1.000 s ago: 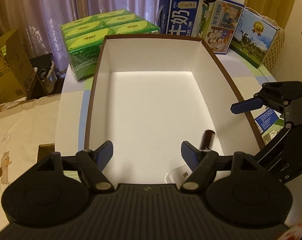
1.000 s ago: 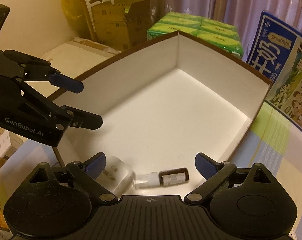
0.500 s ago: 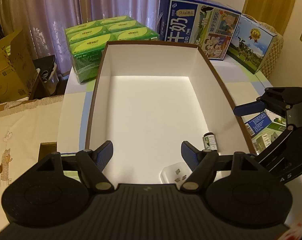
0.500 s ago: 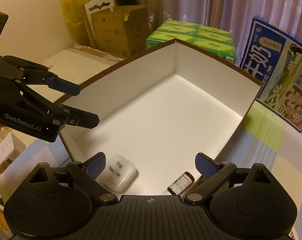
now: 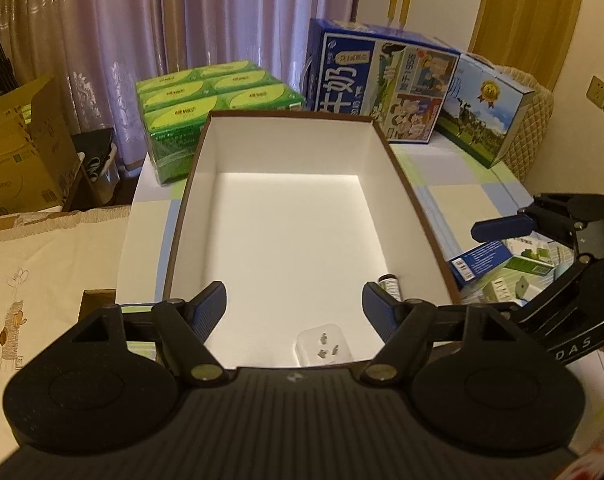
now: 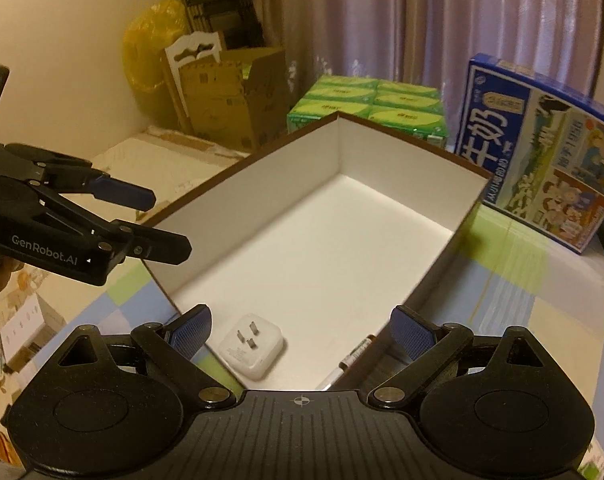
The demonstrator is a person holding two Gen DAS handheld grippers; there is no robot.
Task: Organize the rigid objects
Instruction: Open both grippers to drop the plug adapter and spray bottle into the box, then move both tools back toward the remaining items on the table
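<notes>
Withdrawing upward: left tool (image 5: 294,304) and right tool (image 6: 300,326) wide, empty | adapter (image 6: 251,345), bottle (image 5: 389,285) now settled in box (image 5: 290,117) beneath | next item pending

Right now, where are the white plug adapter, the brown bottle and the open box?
white plug adapter (image 6: 251,347): right wrist view, pronged face.
brown bottle (image 5: 389,286): left wrist view, labelled side.
open box (image 5: 290,148): left wrist view, far inner wall.

I log: box (image 5: 290,216), paperboard, matt white inside w/ brown rim; plug adapter (image 6: 251,345), smooth white plastic w/ metal prongs. Small bottle (image 5: 389,284), dark, glossy, paper label. Green packs (image 5: 206,100) in shiny film; my grippers look matt black plastic, ribbed.
</notes>
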